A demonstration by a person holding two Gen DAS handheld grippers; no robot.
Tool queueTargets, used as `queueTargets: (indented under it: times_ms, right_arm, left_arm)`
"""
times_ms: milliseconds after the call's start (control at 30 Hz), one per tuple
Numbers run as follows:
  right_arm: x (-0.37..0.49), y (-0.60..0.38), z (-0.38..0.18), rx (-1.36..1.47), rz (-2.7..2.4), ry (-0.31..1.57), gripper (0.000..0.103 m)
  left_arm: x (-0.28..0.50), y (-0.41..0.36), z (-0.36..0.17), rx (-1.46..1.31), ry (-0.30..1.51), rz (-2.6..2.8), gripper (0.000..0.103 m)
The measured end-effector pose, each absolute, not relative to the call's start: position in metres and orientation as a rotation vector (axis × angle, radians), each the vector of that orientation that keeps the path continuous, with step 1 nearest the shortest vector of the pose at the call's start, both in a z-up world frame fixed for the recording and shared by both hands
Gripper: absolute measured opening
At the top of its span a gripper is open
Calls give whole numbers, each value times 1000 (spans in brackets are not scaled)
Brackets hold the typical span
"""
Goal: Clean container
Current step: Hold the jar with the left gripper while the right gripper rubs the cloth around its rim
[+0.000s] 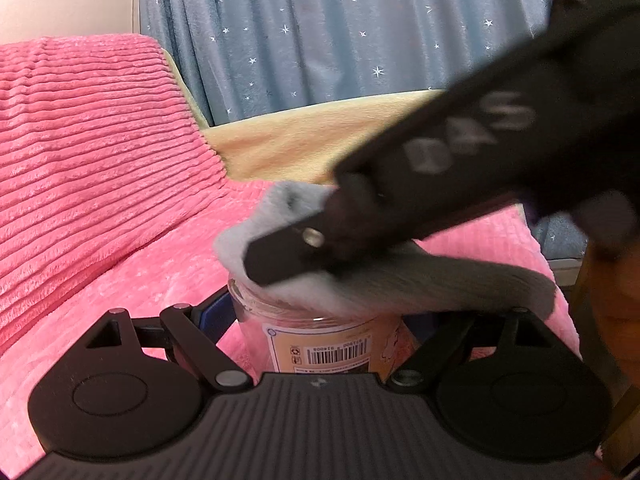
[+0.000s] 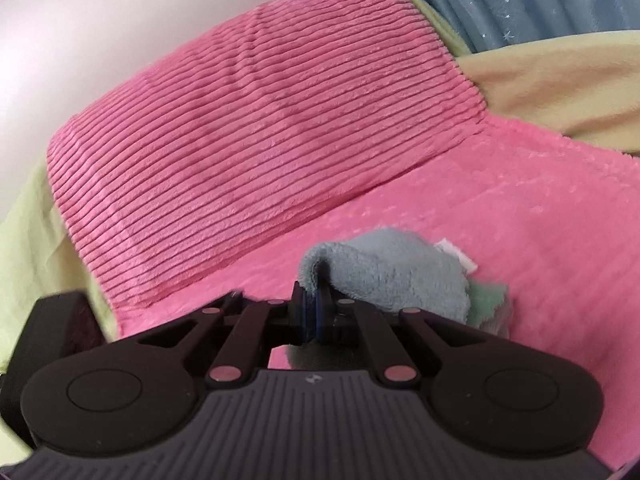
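Left wrist view: your left gripper [image 1: 320, 312] fills the foreground, its fingers spread just wide enough to clamp a clear jar [image 1: 316, 340] between them. You see the jar upright, mouth open, its pale label and barcode facing the camera, over a pink fleece blanket [image 1: 152, 276]. Your right gripper [image 1: 288, 256] enters from the upper right as a dark, motion-blurred bar and presses a grey-blue cloth [image 1: 256, 224] onto the jar's rim; part of the cloth drapes over the right side of the mouth. Behind lie a ribbed pink cushion [image 1: 88, 128], a yellow sheet [image 1: 304, 140] and a blue curtain [image 1: 320, 32] with white stars.

Right wrist view: your right gripper [image 2: 316, 312] shows its fingers pressed together, pinching a fold of the grey-blue cloth [image 2: 384, 276], which bunches ahead and to the right of the tips. A white tag and a green patch show at the cloth's right edge. The jar is hidden from this view. Beyond are the pink fleece blanket [image 2: 520, 208] and the ribbed pink cushion [image 2: 256, 120]
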State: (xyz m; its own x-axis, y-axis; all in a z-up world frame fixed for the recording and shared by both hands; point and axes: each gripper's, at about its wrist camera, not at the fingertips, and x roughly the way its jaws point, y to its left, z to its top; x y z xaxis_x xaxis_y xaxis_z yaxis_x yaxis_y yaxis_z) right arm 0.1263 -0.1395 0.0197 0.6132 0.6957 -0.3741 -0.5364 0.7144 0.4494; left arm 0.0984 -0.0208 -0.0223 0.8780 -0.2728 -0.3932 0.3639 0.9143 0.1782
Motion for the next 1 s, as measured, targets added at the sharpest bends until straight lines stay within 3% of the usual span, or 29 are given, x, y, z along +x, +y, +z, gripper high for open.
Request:
queueTargets:
  times_ms: [433,1000]
  right_arm:
    - [116,-176,24,289,625,559,1]
    - [129,-144,22,326,709,561,1]
  left_arm:
    - [95,-23,-22,274,365,-338,86]
    - [95,-20,-21,258,376,-338,86]
